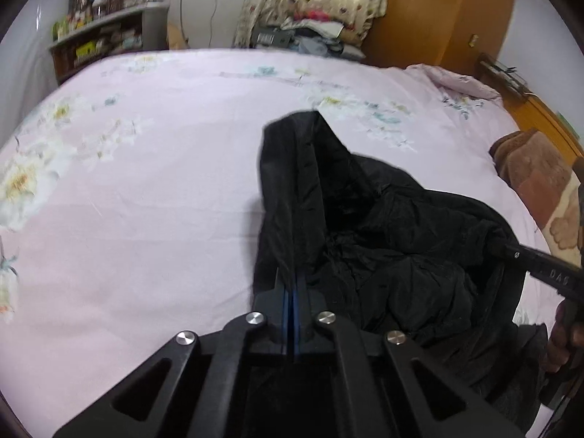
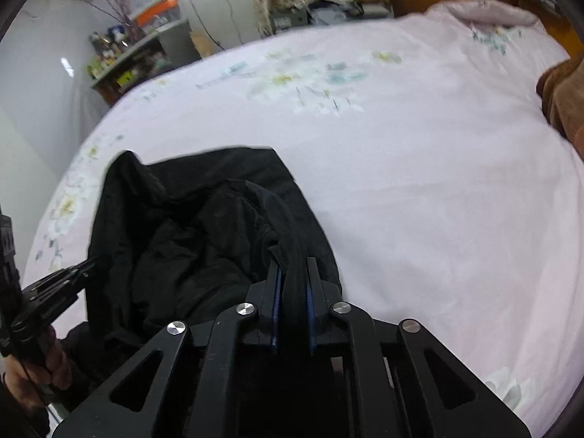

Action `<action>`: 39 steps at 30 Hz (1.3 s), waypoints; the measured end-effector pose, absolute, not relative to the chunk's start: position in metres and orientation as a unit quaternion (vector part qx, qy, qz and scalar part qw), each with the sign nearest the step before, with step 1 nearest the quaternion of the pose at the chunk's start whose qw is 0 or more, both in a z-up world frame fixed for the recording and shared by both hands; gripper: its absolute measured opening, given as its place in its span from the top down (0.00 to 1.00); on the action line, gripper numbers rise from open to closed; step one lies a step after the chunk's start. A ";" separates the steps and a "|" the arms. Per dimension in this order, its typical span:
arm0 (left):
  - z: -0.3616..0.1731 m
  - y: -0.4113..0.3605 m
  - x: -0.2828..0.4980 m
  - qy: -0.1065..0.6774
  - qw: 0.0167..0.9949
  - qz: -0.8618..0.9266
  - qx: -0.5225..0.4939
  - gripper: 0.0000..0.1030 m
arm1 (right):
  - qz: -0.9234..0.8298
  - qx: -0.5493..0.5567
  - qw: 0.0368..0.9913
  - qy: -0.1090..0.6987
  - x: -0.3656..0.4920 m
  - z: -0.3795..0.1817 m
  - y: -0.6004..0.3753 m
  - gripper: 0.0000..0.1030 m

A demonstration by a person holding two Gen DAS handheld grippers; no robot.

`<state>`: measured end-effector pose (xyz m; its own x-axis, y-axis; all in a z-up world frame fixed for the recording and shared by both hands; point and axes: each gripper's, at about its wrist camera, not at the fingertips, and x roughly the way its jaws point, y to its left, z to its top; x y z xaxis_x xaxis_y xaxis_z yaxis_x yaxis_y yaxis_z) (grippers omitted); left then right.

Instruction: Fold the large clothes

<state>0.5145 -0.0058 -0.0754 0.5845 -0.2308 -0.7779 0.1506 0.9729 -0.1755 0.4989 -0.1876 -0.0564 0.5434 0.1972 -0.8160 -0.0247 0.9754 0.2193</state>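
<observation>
A large black garment [image 1: 383,226] hangs bunched between my two grippers over a pink floral bed [image 1: 146,189]. My left gripper [image 1: 291,284] is shut on one edge of the garment, which rises ahead of the fingers. My right gripper [image 2: 292,277] is shut on a thick fold of the same black garment [image 2: 189,226]. The right gripper also shows at the right edge of the left wrist view [image 1: 547,266], and the left gripper at the left edge of the right wrist view [image 2: 54,288]. The garment's middle sags in folds onto the bed [image 2: 419,189].
A brown patterned blanket [image 1: 536,179] lies at the bed's right side, next to a wooden headboard [image 1: 540,116]. A cluttered shelf [image 1: 98,36] stands beyond the far left corner. Piled clothes and a curtain [image 1: 314,22] are behind the bed.
</observation>
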 end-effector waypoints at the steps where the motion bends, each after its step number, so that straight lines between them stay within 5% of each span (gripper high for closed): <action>1: -0.069 -0.002 0.509 0.437 0.892 -0.109 -0.049 1.00 | 0.066 0.090 0.877 0.467 0.495 -0.050 -0.187 0.91; 12: -0.001 0.022 0.398 0.374 0.912 -0.143 -0.082 1.00 | 0.096 0.115 0.910 0.388 0.367 0.030 -0.199 0.92; 31: -0.053 0.056 0.252 0.447 0.882 -0.119 -0.088 0.98 | 0.082 0.165 0.856 0.482 0.227 -0.043 -0.230 0.92; 39: -0.039 0.074 0.225 0.435 0.889 -0.093 -0.109 0.98 | 0.077 0.163 0.870 0.459 0.217 -0.019 -0.238 0.77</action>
<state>0.2245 0.0743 -0.0385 0.6043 -0.2601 -0.7531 0.0713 0.9591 -0.2740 0.2174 -0.2375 -0.0187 0.5659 0.2837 -0.7741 0.0167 0.9348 0.3548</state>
